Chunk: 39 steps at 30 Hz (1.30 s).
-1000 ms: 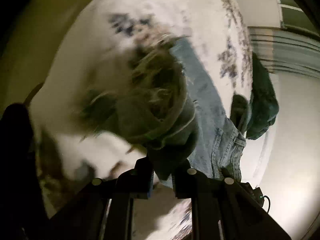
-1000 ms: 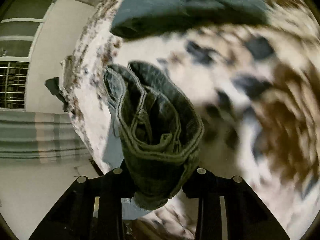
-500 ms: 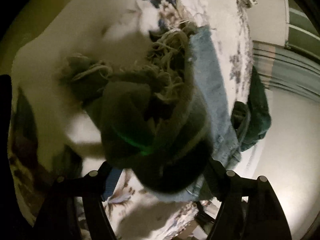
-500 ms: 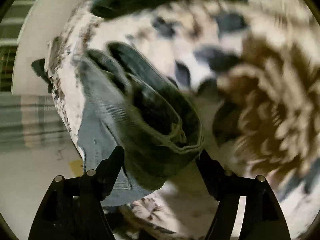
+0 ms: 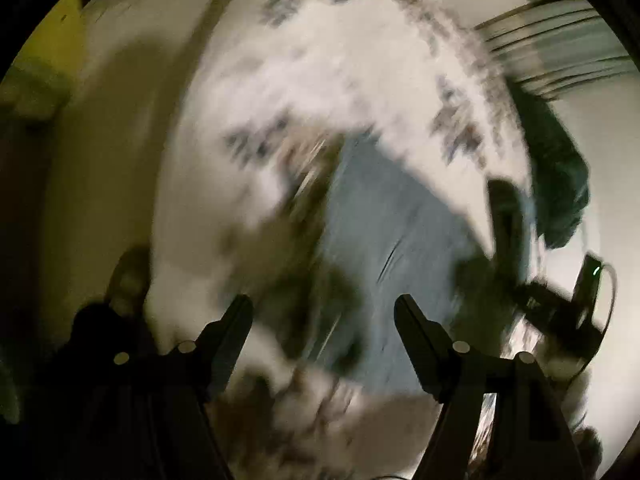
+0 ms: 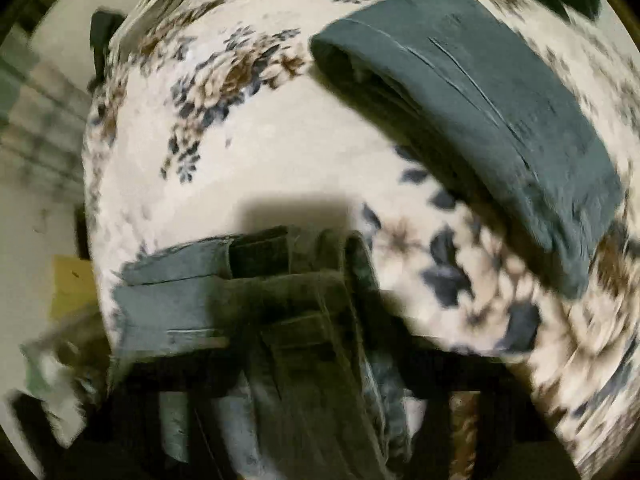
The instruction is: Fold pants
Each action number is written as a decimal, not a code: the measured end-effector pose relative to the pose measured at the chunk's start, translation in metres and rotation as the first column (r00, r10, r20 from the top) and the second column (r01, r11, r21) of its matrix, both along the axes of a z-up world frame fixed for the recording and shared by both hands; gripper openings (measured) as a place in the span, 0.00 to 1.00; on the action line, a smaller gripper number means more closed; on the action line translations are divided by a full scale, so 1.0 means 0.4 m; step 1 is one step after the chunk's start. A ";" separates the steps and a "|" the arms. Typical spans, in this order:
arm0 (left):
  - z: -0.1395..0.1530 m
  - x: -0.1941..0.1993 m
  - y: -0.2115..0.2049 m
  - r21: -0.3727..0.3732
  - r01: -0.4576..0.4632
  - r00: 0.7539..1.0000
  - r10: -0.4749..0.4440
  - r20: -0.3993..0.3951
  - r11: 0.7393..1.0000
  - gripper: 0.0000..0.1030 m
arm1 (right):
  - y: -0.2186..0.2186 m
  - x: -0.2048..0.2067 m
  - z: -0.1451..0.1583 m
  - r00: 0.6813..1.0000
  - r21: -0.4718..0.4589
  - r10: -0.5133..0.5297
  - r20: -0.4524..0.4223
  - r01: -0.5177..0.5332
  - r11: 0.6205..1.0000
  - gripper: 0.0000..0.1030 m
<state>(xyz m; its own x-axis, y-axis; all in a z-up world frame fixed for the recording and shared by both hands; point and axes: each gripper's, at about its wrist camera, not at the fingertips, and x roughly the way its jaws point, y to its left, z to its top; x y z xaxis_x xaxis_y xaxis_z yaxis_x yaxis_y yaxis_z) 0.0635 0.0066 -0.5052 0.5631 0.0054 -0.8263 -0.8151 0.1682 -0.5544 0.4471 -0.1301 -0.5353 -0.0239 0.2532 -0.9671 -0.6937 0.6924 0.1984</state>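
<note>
Gaping left tool (image 5: pixel 323 312) over blurred jeans (image 5: pixel 384 232), right view alone — folded pants (image 6: pixel 480 92), right tool's grip unreadable.

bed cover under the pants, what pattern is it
White bedspread with blue and brown flowers, clearest in right wrist view.

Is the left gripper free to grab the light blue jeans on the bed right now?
Probably yes. The left gripper is open and empty, and the jeans lie just ahead between its fingers, though blur hides the gap.

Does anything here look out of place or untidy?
Yes. A dark garment hangs over the edge of the floral bedspread, half off it. The jeans lie flat on it; frames are blurred.
</note>
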 end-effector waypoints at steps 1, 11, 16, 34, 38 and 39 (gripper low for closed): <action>-0.005 0.034 0.033 0.028 0.009 1.000 -0.010 0.019 1.000 0.69 | 0.009 -0.007 0.005 1.000 -0.009 0.011 0.028 -0.011 1.000 0.31; -0.158 0.251 0.190 0.042 0.218 0.975 -0.219 0.029 0.975 0.09 | 0.000 -0.024 0.029 0.999 0.027 0.025 0.034 -0.026 0.999 0.22; -0.094 0.245 0.195 0.129 0.218 0.971 -0.228 0.069 0.967 0.05 | 0.003 -0.035 0.079 0.996 0.079 0.026 0.080 -0.032 0.996 0.19; 0.023 0.157 0.209 0.026 0.082 0.989 -0.084 0.118 0.996 0.93 | -0.005 0.041 0.072 0.992 0.142 -0.097 -0.086 0.108 0.984 0.94; 0.075 0.058 0.090 -0.064 -0.003 0.988 0.013 0.157 0.998 0.93 | -0.149 -0.014 0.105 0.970 0.178 -0.188 -0.152 0.214 0.960 0.96; 0.065 0.036 0.055 -0.120 -0.035 0.986 0.054 0.156 0.992 0.93 | -0.189 -0.035 0.103 0.961 0.170 -0.215 -0.176 0.245 0.955 0.96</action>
<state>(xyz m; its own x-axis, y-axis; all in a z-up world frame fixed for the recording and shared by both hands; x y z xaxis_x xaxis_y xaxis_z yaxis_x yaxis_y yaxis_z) 0.0779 0.0286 -0.4791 0.6886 -0.0572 -0.7229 -0.7203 0.0608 -0.6910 0.4330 -0.2055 -0.4943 -0.0882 0.4468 -0.8903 -0.4710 0.7688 0.4326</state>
